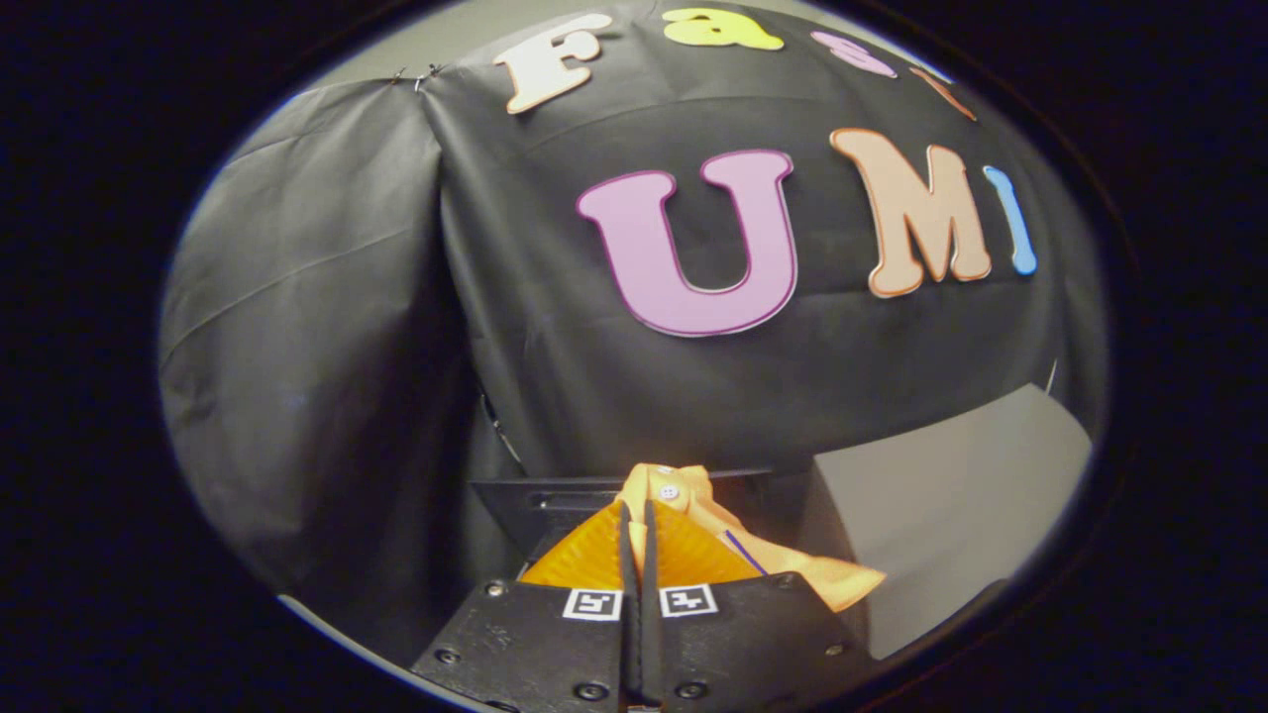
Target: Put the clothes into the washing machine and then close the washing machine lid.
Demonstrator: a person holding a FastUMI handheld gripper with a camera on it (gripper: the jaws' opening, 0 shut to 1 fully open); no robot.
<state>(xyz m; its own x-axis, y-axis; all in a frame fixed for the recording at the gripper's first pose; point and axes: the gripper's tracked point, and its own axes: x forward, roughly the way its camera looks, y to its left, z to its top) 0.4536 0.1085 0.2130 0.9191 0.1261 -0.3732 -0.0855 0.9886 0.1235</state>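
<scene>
Black cloth is hanging as the booth's backdrop, with a pale grey surface [951, 495] lying to the right of the claw [638, 515]. Its fingers are pressing together on an orange garment [693, 495], which is bunching just beyond the tips and trailing rightward. Behind the garment a dark slotted panel [555, 505] is showing. Step in hand, apparently: carrying the garment. Next: locating the washing machine's opening before releasing.
</scene>
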